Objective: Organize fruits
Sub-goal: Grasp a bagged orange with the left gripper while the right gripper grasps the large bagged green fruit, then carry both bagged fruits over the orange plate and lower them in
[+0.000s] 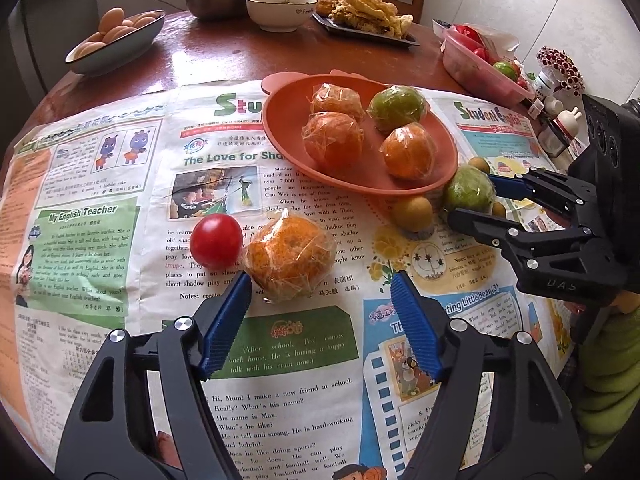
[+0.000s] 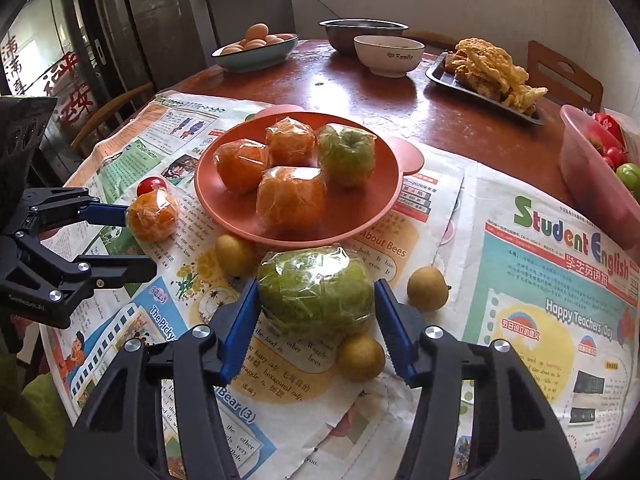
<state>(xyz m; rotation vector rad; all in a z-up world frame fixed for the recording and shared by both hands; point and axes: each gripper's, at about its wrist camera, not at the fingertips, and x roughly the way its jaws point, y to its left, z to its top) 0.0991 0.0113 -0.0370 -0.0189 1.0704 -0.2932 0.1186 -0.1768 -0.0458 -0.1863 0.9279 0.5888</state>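
A terracotta plate holds three film-wrapped oranges and one wrapped green apple. On the newspaper before it lies a loose wrapped orange, beside a red cherry tomato. My left gripper is open. Its left tip is at the orange and the other tip stands well clear. My right gripper is shut on a wrapped green apple that rests on the paper, a blue pad against each side. Three small yellow-brown fruits lie around the apple.
Newspaper covers the near half of the round wooden table. At the back stand a bowl of eggs, a steel bowl, a white bowl and a tray of fried food. A pink tub of tomatoes sits at the right.
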